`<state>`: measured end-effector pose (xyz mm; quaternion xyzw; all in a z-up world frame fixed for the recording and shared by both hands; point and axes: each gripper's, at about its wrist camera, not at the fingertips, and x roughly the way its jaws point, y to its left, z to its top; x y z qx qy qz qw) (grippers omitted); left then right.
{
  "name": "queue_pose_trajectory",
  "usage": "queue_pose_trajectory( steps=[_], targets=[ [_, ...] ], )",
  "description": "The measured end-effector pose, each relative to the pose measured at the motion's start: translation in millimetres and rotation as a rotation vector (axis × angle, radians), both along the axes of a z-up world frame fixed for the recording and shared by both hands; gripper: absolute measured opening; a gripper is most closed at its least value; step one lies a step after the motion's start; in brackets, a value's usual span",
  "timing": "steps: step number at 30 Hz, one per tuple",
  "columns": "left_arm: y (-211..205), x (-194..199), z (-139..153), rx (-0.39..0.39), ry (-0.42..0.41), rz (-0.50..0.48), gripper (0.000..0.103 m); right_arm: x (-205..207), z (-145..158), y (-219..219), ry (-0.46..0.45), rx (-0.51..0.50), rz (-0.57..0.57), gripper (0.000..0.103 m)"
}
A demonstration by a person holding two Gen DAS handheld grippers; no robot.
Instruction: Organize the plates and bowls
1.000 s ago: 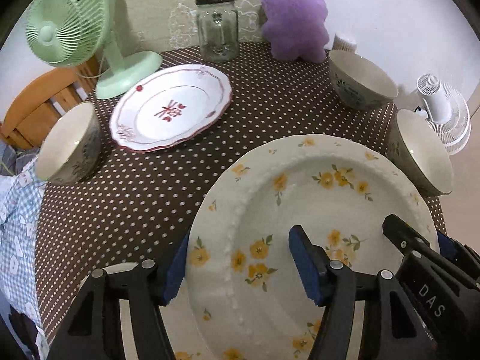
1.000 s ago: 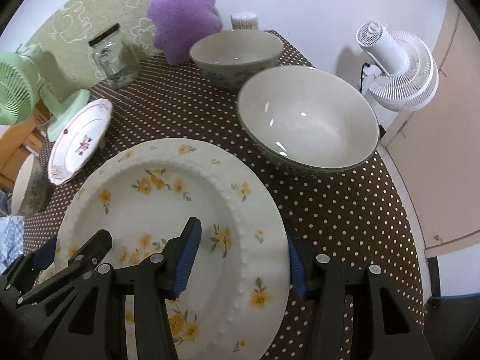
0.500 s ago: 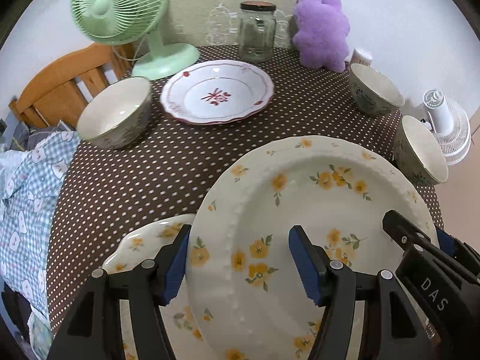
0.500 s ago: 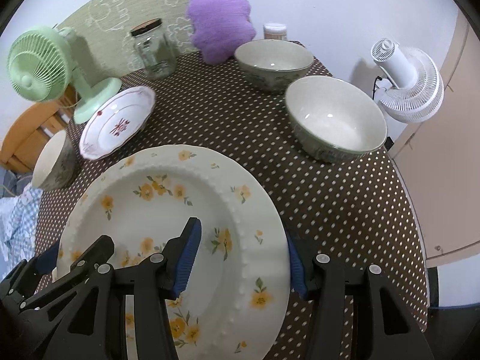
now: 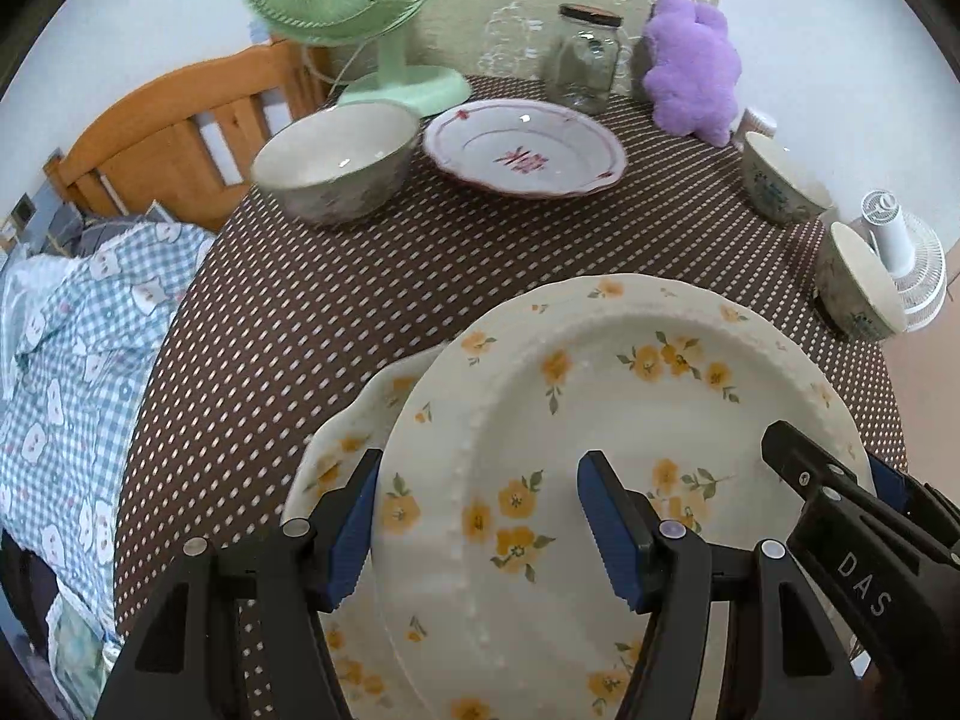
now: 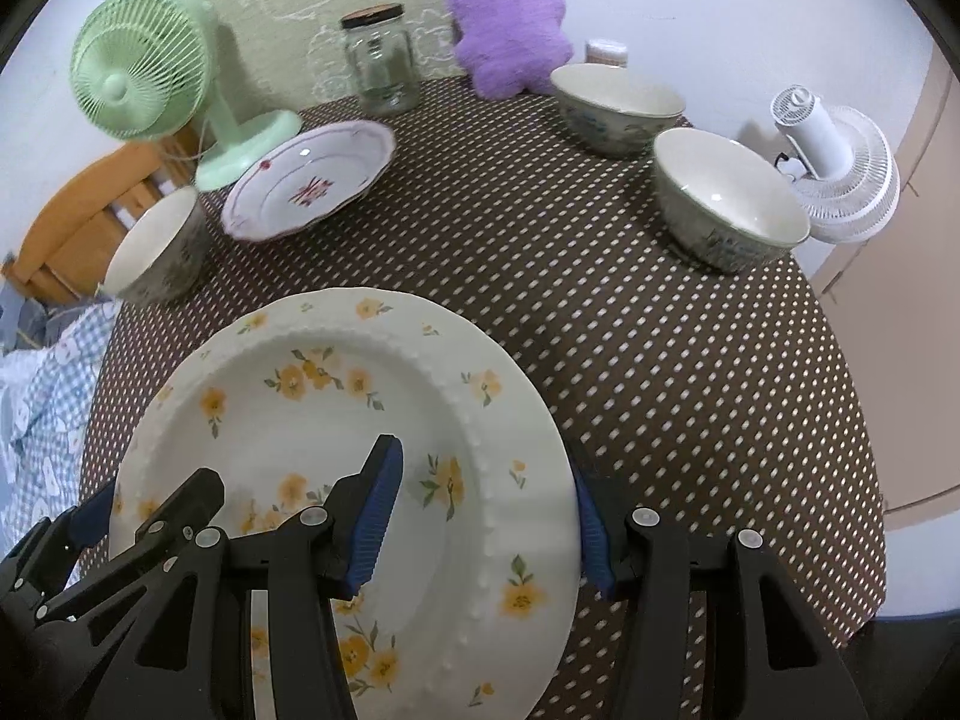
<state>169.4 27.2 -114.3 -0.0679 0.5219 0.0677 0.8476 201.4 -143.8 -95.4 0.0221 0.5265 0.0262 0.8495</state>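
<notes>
A cream plate with yellow flowers (image 5: pixel 600 420) (image 6: pixel 336 420) is held up over the near part of the table by both grippers. My left gripper (image 5: pixel 486 516) is shut on its left rim. My right gripper (image 6: pixel 486 510) is shut on its right rim. A second yellow-flower plate (image 5: pixel 354 420) lies on the table just below and left of it. A red-patterned plate (image 5: pixel 522 147) (image 6: pixel 309 180) lies at the back. One bowl (image 5: pixel 336 162) (image 6: pixel 159 246) stands at the left, two bowls (image 6: pixel 618 105) (image 6: pixel 729 198) at the right.
A brown dotted tablecloth (image 6: pixel 600 300) covers the round table. A green fan (image 5: pixel 354 6), a glass jar (image 5: pixel 585 57) and a purple plush toy (image 5: pixel 690 66) stand along the back. A white fan (image 6: pixel 834 168) stands off the right edge. A wooden chair (image 5: pixel 180 120) and blue bedding (image 5: pixel 72 330) are at left.
Both grippers have pulled back and up with the flowered plate. The second flowered plate has come into view beneath it, and the bowls and red plate look farther away.
</notes>
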Motion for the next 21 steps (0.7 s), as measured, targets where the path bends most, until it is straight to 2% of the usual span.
queue_pose_trajectory(
  steps=[9, 18, 21],
  targets=[
    [22, -23, -20, -0.019, 0.045, 0.022, 0.065, -21, -8, 30, -0.001, -0.029, 0.046, 0.056],
    [21, -27, -35, -0.048, 0.069, 0.03, 0.065, -26, -19, 31, 0.019, -0.063, 0.06, 0.056],
    [19, -28, -37, -0.034, 0.062, 0.03, 0.065, -27, -22, 31, 0.027, -0.066, 0.065, 0.056]
  ],
)
